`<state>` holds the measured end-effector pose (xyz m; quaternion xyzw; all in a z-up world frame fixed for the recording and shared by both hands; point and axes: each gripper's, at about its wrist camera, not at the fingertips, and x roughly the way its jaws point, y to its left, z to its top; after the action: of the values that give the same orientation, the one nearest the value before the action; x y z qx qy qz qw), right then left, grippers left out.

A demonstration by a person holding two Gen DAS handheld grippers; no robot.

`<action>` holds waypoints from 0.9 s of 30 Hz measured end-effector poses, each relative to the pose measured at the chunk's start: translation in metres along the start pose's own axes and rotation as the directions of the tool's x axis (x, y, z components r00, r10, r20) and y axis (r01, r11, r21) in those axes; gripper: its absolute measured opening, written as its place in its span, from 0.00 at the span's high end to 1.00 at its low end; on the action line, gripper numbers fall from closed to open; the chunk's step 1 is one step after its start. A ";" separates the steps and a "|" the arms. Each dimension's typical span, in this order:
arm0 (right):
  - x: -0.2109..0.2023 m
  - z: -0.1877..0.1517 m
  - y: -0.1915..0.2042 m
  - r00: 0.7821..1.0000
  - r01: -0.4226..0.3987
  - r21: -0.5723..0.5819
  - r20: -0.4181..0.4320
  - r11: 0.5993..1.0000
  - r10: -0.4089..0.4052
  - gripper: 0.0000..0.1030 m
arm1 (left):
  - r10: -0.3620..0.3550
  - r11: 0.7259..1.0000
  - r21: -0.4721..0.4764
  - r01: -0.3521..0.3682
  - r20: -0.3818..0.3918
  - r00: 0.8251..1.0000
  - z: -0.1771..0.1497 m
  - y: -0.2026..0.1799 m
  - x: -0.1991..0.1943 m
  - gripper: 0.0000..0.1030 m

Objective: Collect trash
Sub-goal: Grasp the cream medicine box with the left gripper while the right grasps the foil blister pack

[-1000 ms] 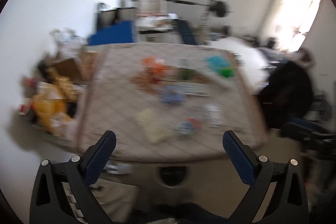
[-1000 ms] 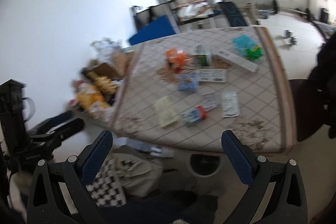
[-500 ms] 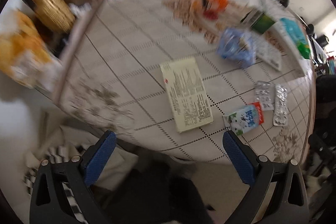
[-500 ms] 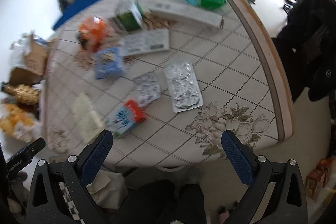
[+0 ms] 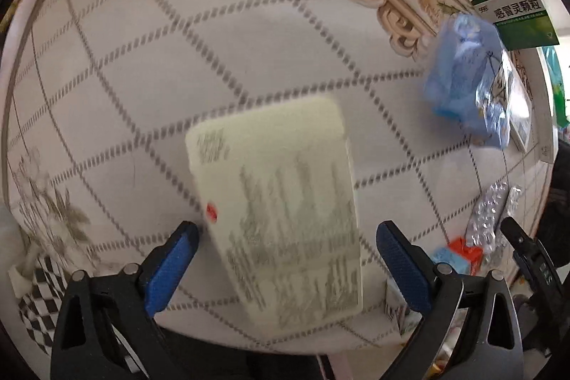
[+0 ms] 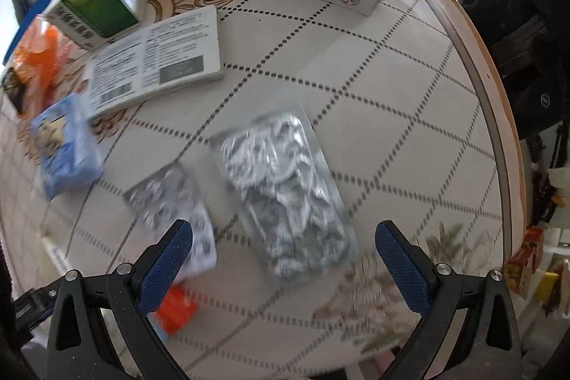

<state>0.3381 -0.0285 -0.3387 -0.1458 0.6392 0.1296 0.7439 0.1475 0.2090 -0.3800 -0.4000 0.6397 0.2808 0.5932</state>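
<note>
Trash lies scattered over the desk (image 6: 409, 66), and each gripper hangs over a piece of it with jaws spread wide and nothing held. Between the fingers of the left gripper (image 5: 288, 264) sits a cream printed sheet or flat packet (image 5: 281, 209), lying flat at the desk's near edge; motion blur hides whether it is paper or card. It looks light and thin, so it would probably have to be pinched at the edge overhanging the rim, or slid off the desk first. The left gripper tilts steeply down at it from the near side.

Ahead of the right gripper (image 6: 285, 255) lies a silver foil blister pack (image 6: 288, 191), with a smaller foil pack (image 6: 171, 202) just beside it, both toward the near edge. Foil of this kind should be light, crinkly and slippery; its long edges seem the best hold.

Farther out lie a blue wrapper (image 6: 64, 148), a leaflet (image 6: 153, 63), a green medicine box (image 6: 99, 2) and an orange wrapper (image 6: 35, 59).
</note>
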 end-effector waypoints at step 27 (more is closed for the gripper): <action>0.024 -0.010 -0.015 0.986 -0.046 -0.001 -0.158 0.999 0.045 0.33 | 0.126 0.948 0.279 -0.154 0.117 0.985 -0.050 -0.018 -0.035 0.21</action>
<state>0.3380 -0.0461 -0.3629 -0.1427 0.6990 0.1359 0.6874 0.1353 0.1643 -0.3369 -0.2489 0.6707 0.2456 0.6542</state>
